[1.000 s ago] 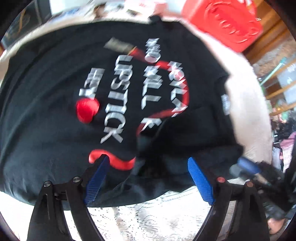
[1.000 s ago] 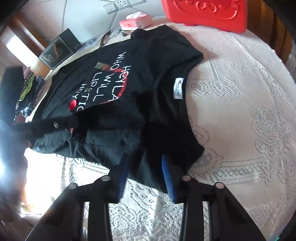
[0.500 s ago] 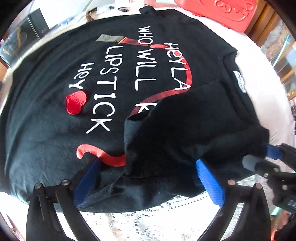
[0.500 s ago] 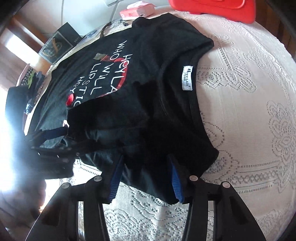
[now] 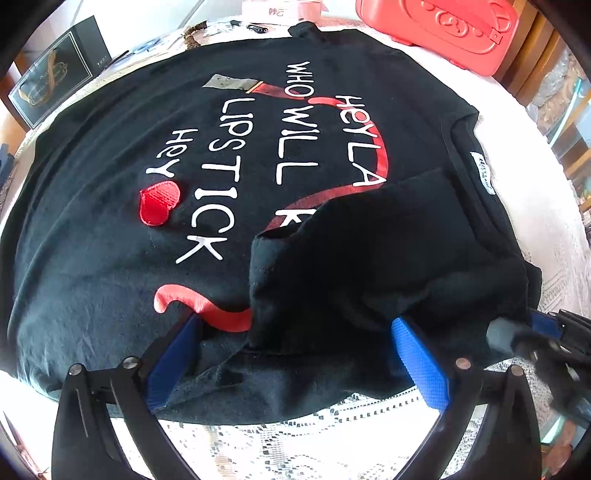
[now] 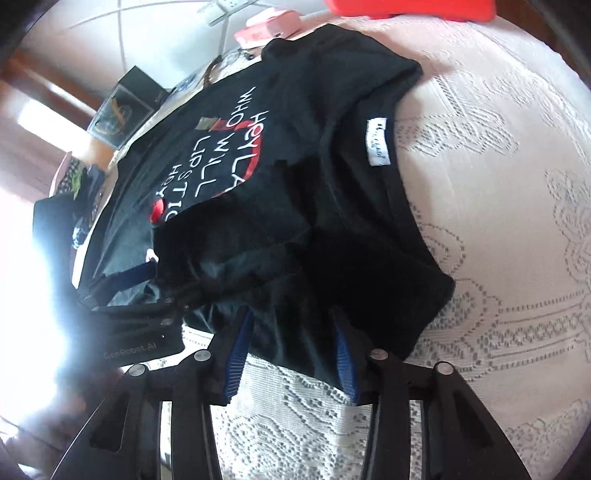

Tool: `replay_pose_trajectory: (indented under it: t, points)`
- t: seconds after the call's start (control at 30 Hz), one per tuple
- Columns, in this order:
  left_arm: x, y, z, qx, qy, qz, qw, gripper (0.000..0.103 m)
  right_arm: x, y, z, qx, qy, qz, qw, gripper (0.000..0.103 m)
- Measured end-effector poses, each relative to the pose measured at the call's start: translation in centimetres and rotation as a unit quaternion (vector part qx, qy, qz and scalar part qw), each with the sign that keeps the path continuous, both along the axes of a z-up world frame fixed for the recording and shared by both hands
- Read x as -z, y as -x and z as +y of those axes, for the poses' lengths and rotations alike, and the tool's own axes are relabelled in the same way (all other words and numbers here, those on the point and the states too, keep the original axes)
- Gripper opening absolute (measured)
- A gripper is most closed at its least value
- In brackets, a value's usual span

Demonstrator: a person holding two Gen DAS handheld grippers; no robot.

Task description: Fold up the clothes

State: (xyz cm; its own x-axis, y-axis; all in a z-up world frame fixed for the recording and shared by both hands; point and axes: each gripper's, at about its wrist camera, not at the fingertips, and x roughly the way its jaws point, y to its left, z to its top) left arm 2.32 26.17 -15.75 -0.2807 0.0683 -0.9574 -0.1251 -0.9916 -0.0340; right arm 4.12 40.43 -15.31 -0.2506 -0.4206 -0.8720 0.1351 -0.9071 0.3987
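Underneath everything, a desk covered by a white lace tablecloth (image 6: 498,229) carries a black cotton T-shirt (image 5: 110,229) printed with white lettering and a red ribbon, spread flat over most of the surface, its neck label toward the right edge. One sleeve (image 5: 369,258) is folded inward over the shirt's chest, covering part of the lettering. At the far end of the desk lies a red moulded plastic case (image 5: 443,26), closed, so what it contains cannot be told; beside it sit a flat pink box (image 6: 269,27) and, further left, a black framed box (image 5: 55,77). The left gripper (image 5: 295,358) hangs over the near hem with its blue-padded jaws spread wide, closing only slightly, straddling the base of the folded sleeve; the pads do not press on the cloth. The right gripper (image 6: 291,350) stands at the near corner by the shoulder, its jaws part-way apart and closing, with a fold of black cloth between them; whether the pads already pinch it cannot be told.
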Motion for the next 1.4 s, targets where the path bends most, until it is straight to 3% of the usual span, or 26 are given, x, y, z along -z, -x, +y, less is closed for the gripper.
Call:
replay_pose_trajectory:
  t: [0.03,0.07,0.13,0.2,0.4,0.47,0.53,0.57,0.67,0.83,0.87,0.97,1.0,1.03,1.2,1.27,1.4]
  points:
    - [-0.3,-0.2,-0.1,-0.001,0.000,-0.001,1.0000,0.091,-0.1,-0.1,-0.1,0.000,-0.021,0.002,1.000,0.014]
    - [-0.6,-0.4,-0.2,0.000,-0.001,-0.002,1.0000,0.084,-0.1,-0.3,-0.1,-0.003,-0.026,0.000,1.000,0.010]
    - [-1.3,-1.0,-0.4,0.012,-0.013,-0.010,0.9998,0.046,-0.3,-0.9,0.0,-0.011,-0.025,-0.004,1.000,0.006]
    - [-1.6,-1.9,-0.8,0.028,-0.031,-0.032,0.9986,0.041,-0.6,-2.1,0.2,-0.024,-0.018,-0.010,0.999,0.005]
    - [-2.4,-3.5,-2.1,0.065,-0.050,-0.081,0.9933,0.041,-0.4,-4.7,1.3,-0.067,-0.037,-0.074,0.994,0.006]
    - [-3.2,-2.8,-2.6,0.053,-0.060,-0.080,0.9936,0.047,-1.3,-4.4,1.9,-0.058,-0.037,-0.077,0.995,0.014]
    - [-4.2,-1.9,-3.0,0.038,-0.070,-0.060,0.9950,0.063,-2.8,-3.7,1.9,-0.051,-0.040,-0.050,0.997,0.018]
    - [-4.6,-1.5,-3.2,0.034,-0.075,-0.051,0.9953,0.065,-3.6,-3.4,1.8,-0.047,-0.042,-0.033,0.997,0.018]
    - [-4.7,-0.2,-3.6,0.035,-0.075,-0.040,0.9958,0.065,-4.6,-1.9,0.5,-0.056,-0.010,-0.010,0.998,0.018]
    - [-4.2,0.9,-4.7,0.060,-0.085,-0.068,0.9923,0.065,-3.8,-0.4,-2.9,-0.092,0.027,-0.013,0.995,0.018]
    - [-3.8,0.8,-4.6,0.064,-0.076,-0.069,0.9926,0.065,-3.3,-0.3,-3.1,-0.094,0.024,-0.017,0.995,0.018]
    - [-2.0,1.7,-4.8,0.056,0.035,-0.051,0.9965,0.066,-1.8,0.0,-3.0,-0.089,0.011,-0.040,0.995,0.018]
    - [-1.9,2.3,-5.3,0.048,0.046,-0.046,0.9968,0.075,-1.3,0.1,-2.7,-0.083,-0.003,-0.048,0.995,0.018]
    - [-2.1,3.0,-6.1,0.036,0.039,-0.045,0.9976,0.075,-0.8,0.1,-2.2,-0.078,-0.020,-0.056,0.995,0.016]
    - [-3.6,6.9,-8.7,-0.002,-0.018,-0.043,0.9989,0.077,-0.4,0.4,0.3,-0.047,0.010,-0.073,0.996,0.014]
    - [-4.1,8.8,-8.5,0.002,-0.032,-0.034,0.9989,0.083,-0.8,1.1,0.7,-0.037,0.013,-0.067,0.997,0.022]
    - [-4.7,13.5,-6.3,0.027,-0.036,-0.016,0.9988,0.084,-2.5,4.8,0.5,-0.029,-0.002,-0.023,0.999,0.031]
